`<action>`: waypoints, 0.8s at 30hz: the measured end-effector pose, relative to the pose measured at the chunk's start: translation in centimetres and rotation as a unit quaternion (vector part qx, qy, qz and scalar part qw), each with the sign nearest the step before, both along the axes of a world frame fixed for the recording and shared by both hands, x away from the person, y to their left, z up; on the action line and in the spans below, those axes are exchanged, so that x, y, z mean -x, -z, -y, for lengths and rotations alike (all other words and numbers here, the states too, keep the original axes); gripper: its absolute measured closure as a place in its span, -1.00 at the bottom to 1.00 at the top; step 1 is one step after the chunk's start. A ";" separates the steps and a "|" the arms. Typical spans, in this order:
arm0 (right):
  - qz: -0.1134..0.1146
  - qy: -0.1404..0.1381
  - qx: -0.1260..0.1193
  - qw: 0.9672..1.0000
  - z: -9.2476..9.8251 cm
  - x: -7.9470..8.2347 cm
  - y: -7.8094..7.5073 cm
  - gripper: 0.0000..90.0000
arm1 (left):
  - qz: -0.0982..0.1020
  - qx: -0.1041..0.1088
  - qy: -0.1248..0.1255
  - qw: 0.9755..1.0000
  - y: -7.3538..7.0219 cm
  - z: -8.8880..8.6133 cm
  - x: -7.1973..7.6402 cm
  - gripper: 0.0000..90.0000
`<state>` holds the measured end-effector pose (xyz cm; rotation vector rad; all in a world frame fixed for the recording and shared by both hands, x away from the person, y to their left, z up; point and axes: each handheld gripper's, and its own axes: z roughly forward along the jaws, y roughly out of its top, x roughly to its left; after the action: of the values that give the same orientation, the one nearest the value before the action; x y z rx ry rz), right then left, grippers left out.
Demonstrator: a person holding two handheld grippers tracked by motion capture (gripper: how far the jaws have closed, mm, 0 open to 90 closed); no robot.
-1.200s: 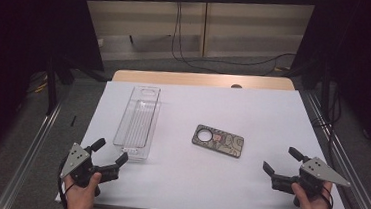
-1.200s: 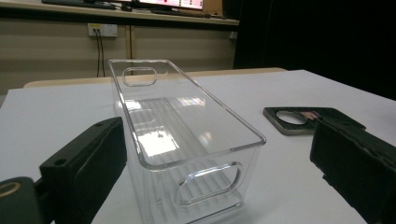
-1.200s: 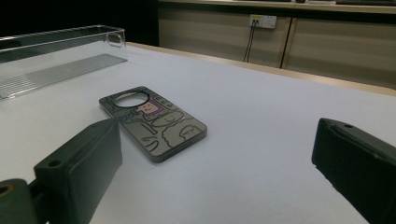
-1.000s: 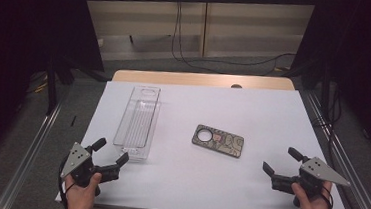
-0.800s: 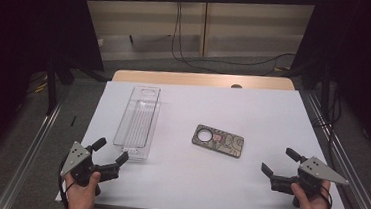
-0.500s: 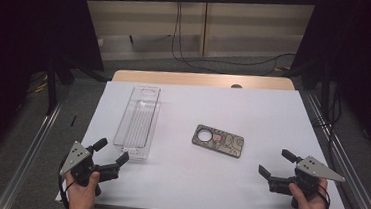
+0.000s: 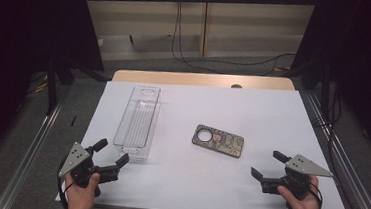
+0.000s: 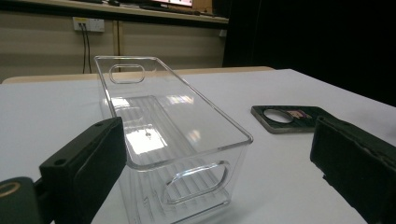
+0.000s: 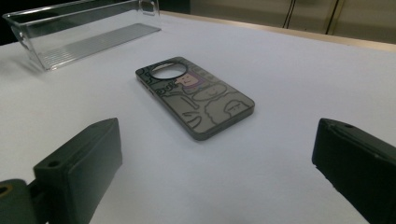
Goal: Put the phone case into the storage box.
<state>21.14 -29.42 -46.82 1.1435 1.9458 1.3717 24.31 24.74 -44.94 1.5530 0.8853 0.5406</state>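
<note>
Nothing looks started. The phone case (image 7: 218, 140) lies flat at the white surface (image 7: 273, 116) centre, the clear bin (image 7: 137, 121) at 10 o'clock, empty. Left hand-held gripper (image 7: 110, 157) and right hand-held gripper (image 7: 267, 165) hover at 7 and 5 o'clock, jaws apart, holding nothing.

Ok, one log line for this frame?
left gripper: open, near tray | right gripper: open, facing phone case | nothing held

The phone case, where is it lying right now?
In the high view the phone case lies flat mid-table, right of the clear bin, apart from it.
</note>
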 end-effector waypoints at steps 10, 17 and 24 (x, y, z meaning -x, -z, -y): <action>-0.046 -0.034 0.003 0.998 -1.0 -1.1 -0.7 -0.95 | 0.000 -0.010 -0.004 1.000 0.0 -0.1 0.0 -0.92; -0.063 -0.054 -0.006 0.997 -1.5 -2.3 -0.8 -0.96 | -0.005 -0.010 -0.009 1.000 0.1 -0.1 -0.1 -0.92; -0.091 -0.070 0.003 0.993 -1.8 -3.4 -1.1 -0.96 | -0.007 -0.009 -0.009 1.000 0.1 0.1 -0.1 -0.92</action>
<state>24.52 -27.57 -45.72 1.1834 2.1946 1.3725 24.41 24.68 -45.07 1.5682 0.9084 0.5533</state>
